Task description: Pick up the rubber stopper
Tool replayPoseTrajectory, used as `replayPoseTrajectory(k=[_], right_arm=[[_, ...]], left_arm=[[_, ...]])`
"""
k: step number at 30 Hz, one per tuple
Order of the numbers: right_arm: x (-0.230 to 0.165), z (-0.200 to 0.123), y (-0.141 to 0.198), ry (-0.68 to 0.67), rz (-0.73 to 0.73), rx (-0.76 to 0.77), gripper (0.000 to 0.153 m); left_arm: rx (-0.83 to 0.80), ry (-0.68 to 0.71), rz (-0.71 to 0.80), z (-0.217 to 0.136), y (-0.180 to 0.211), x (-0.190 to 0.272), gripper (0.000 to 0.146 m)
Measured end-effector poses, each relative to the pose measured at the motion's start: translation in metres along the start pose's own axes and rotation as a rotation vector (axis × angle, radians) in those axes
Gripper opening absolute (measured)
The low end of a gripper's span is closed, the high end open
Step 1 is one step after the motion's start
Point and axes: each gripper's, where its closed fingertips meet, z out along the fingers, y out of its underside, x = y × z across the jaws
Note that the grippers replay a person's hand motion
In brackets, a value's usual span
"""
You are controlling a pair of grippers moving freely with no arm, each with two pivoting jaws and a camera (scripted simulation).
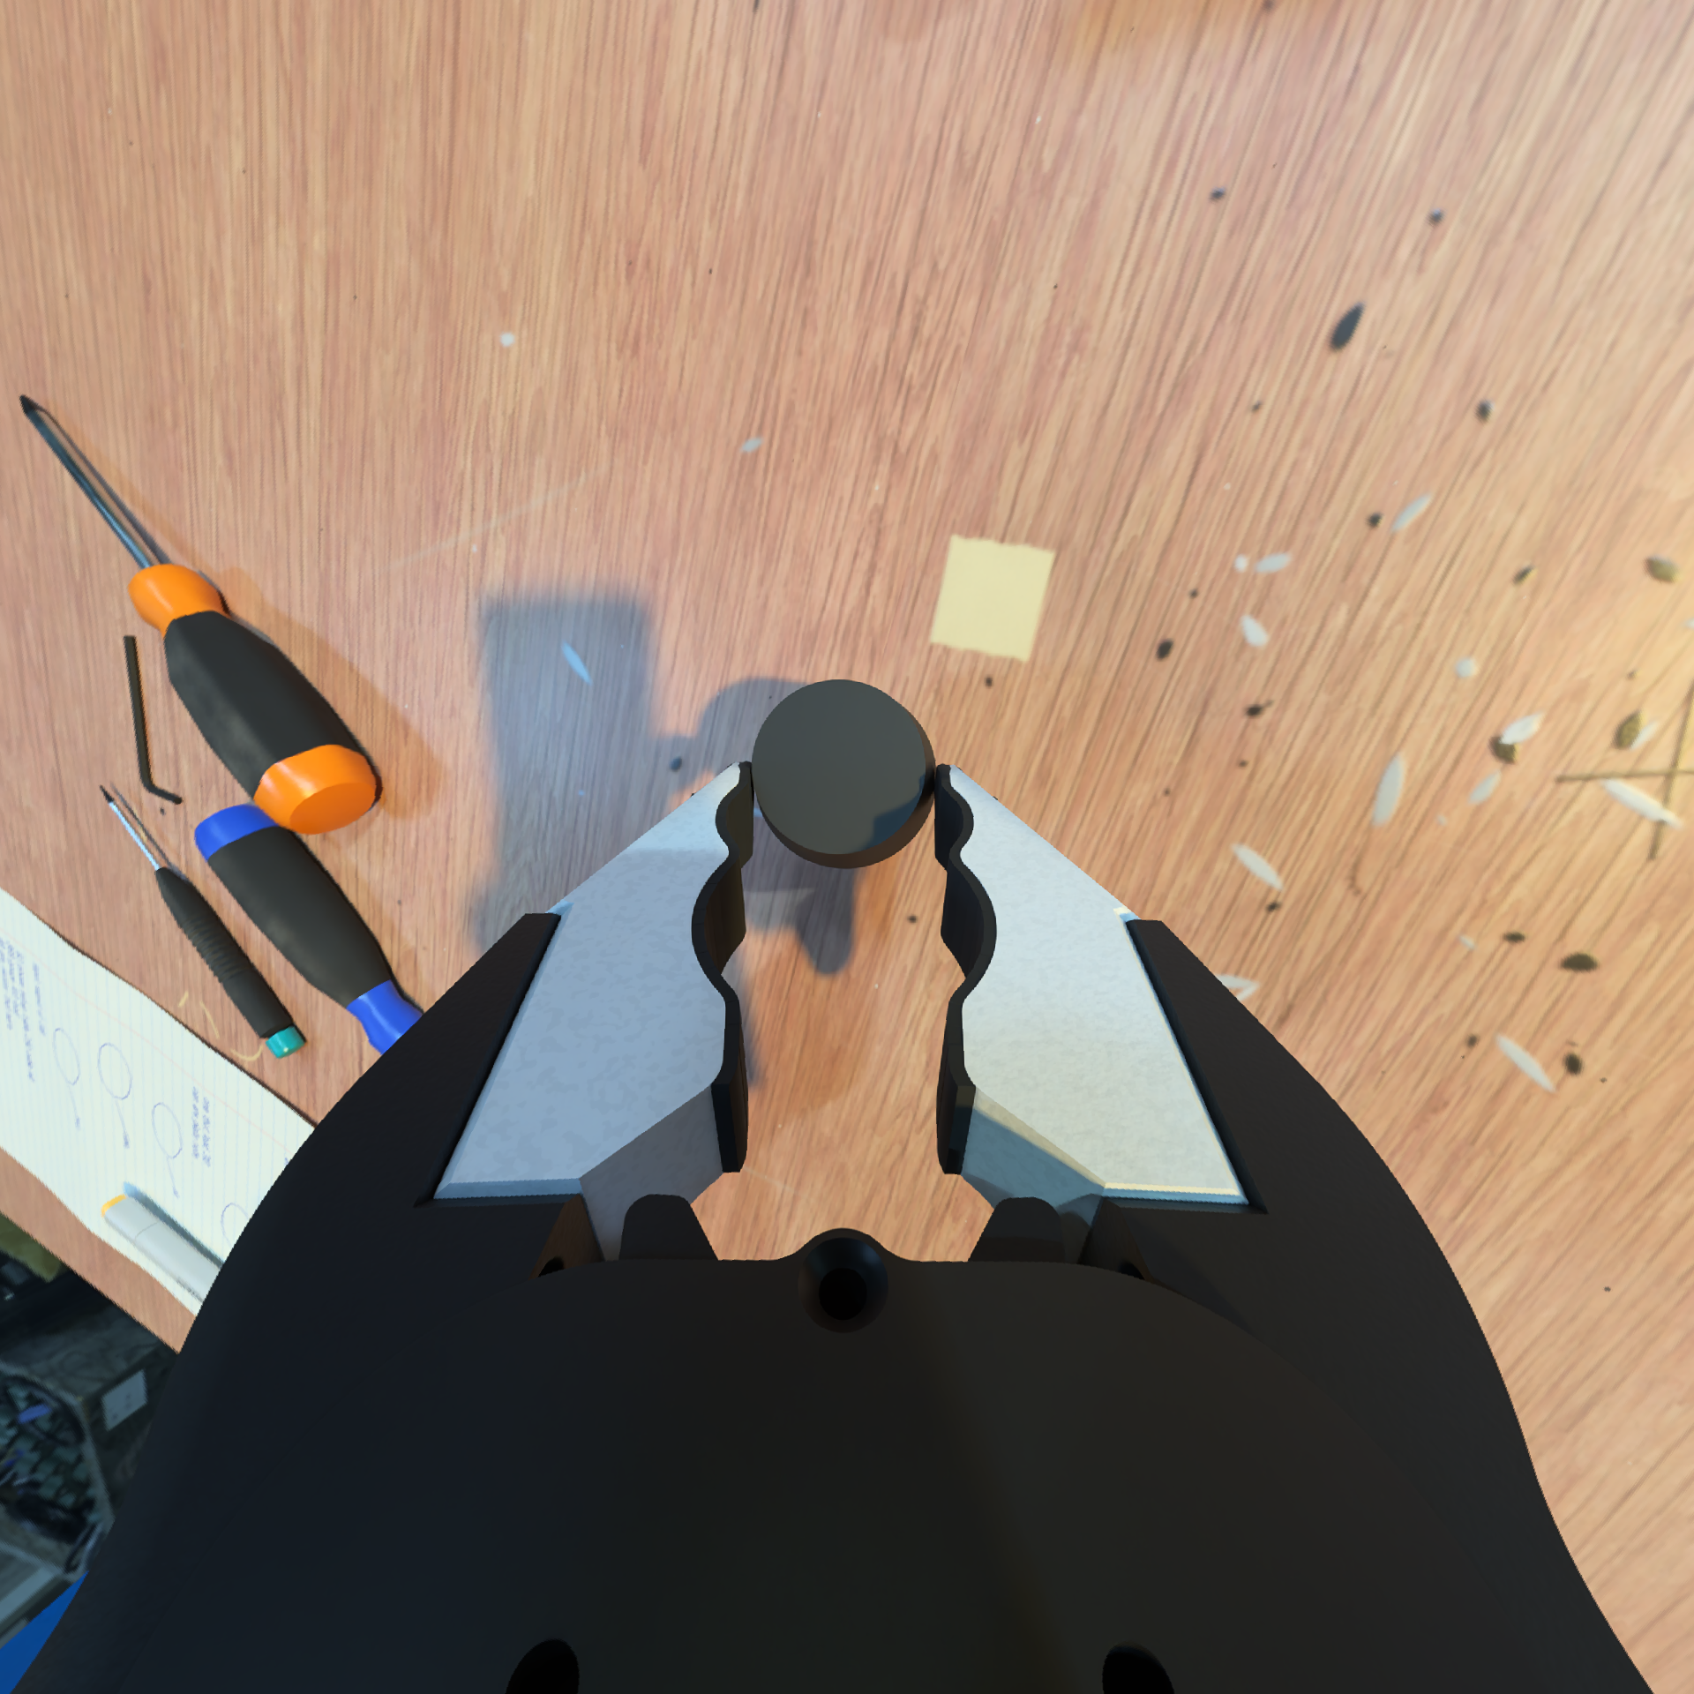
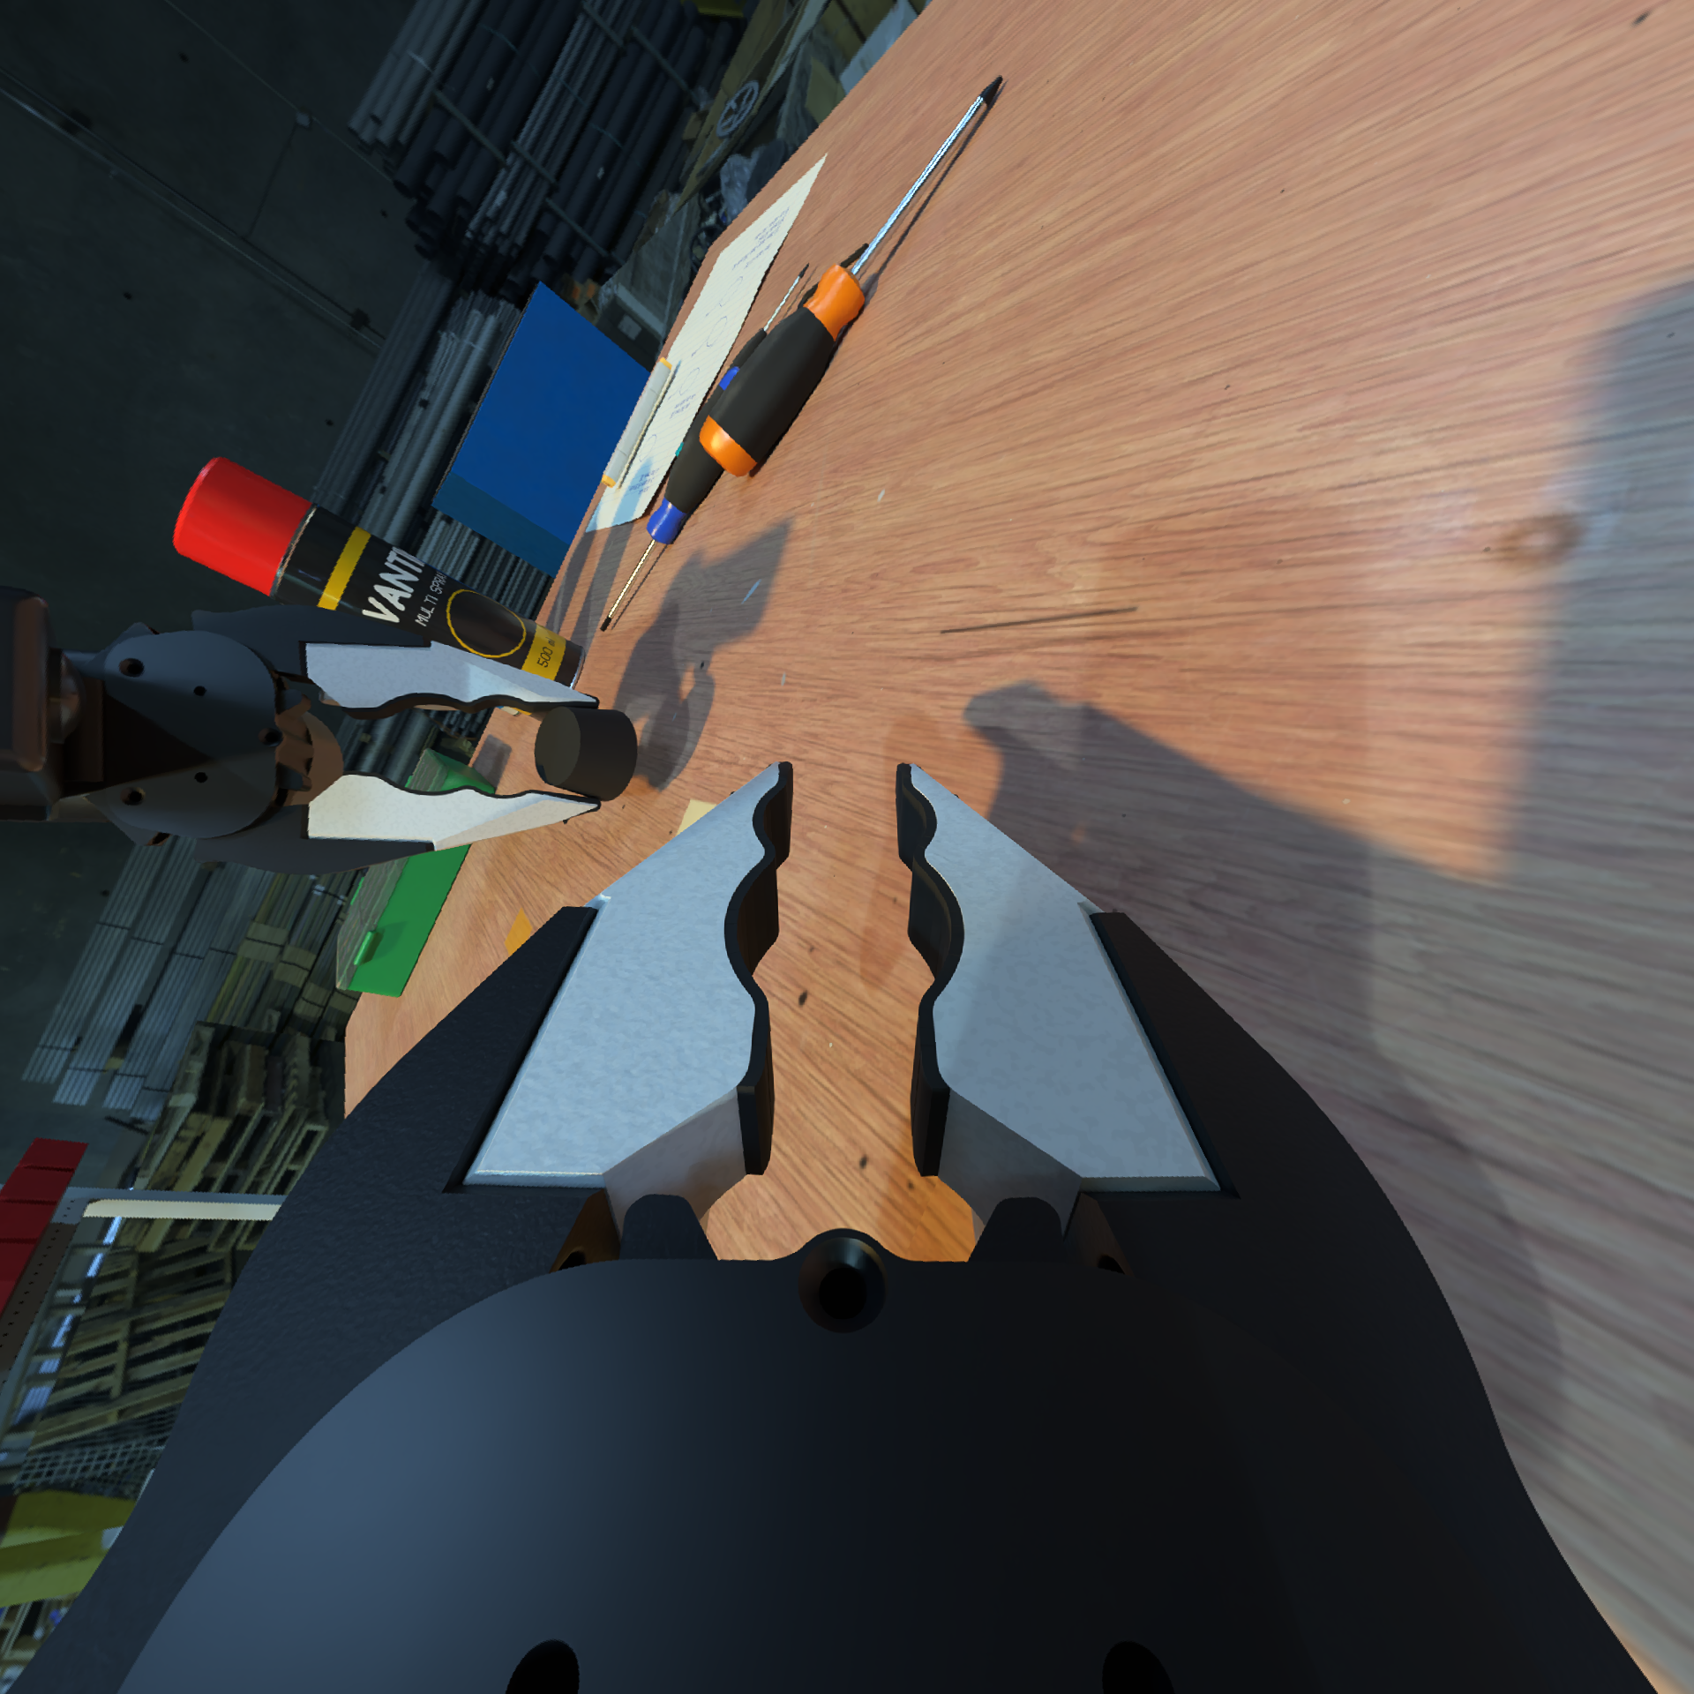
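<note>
The left hand-held gripper [image 1: 843, 779] is clamped on the rubber stopper [image 1: 841, 770], which sits between its fingertips, lifted clear of the desk [image 1: 917, 321]. The right hand-held gripper [image 2: 843, 779] hangs nearby with jaws apart, holding nothing.

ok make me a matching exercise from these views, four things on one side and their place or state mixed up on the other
Things:
1. dark round rubber stopper
2. right gripper
3. orange and black handled screwdriver
4. red capped spray can

Places or states:
A. lying flat on the wooden table
B. open, nothing between its jaws
C. gripped at the tips of the left gripper
D. standing behind the left gripper, near the table's edge

Pairs: 1-C, 2-B, 3-A, 4-D
</note>
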Motion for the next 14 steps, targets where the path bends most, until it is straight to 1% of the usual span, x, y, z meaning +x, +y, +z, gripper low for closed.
replayPoseTrajectory(k=[10, 14], right_arm=[[-0.001, -0.001, 0.000, -0.009, -0.004, 0.006, 0.022], [-0.002, -0.001, -0.001, -0.013, -0.004, 0.009, 0.022]], left_arm=[[-0.017, -0.077, -0.039, -0.008, 0.018, -0.011, 0.039], [0.013, -0.151, -0.111, -0.013, 0.021, -0.017, 0.039]])
